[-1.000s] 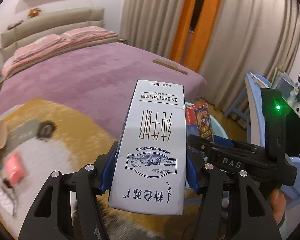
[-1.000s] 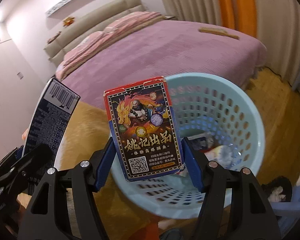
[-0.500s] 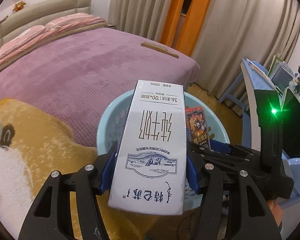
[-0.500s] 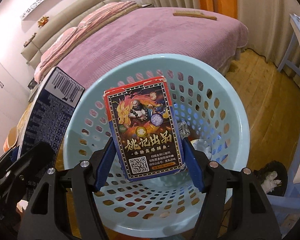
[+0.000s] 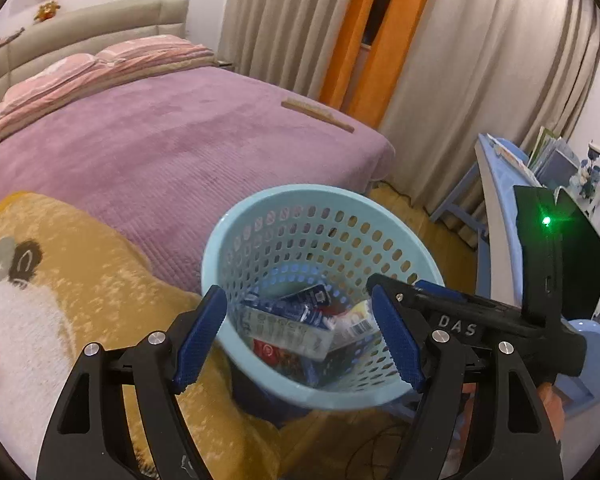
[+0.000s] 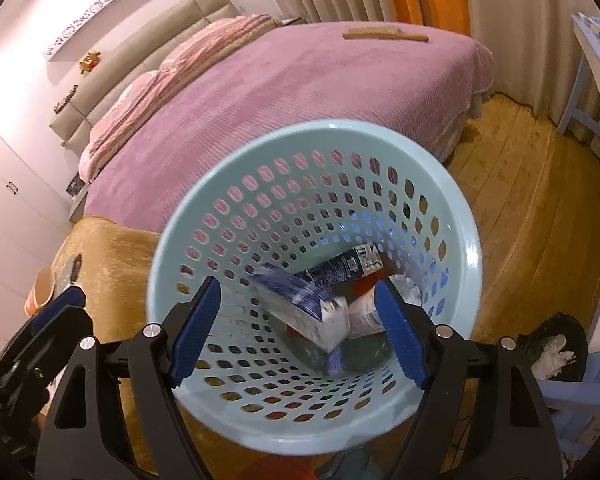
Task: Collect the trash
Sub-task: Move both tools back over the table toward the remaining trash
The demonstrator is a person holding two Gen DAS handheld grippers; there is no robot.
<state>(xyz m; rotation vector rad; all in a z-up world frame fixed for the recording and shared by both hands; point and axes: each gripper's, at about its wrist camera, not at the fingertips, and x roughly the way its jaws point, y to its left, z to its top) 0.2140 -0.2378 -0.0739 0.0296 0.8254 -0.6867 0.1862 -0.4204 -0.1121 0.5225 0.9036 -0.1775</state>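
The left gripper (image 5: 298, 332) is held with its blue pads spread wide and nothing between them. The right gripper (image 6: 298, 328) is likewise spread apart and empty. Directly ahead of and below both sets of fingers, a light blue perforated basket (image 5: 236, 232) is seen, its rim lying just beyond the fingertips in each view. Inside the basket, at its bottom, a heap of trash is gathered: a white and blue carton (image 6: 300, 306) is seen blurred between the right gripper's pads, and a dark blue carton (image 6: 344, 266) is tilted against the wall just behind it. In the left wrist view the same pile (image 5: 296, 320) is framed between the pads. Beyond the basket, a purple bed (image 5: 172, 144) is spread, and to the left of the left gripper a yellow blanket (image 5: 100, 272) is laid.
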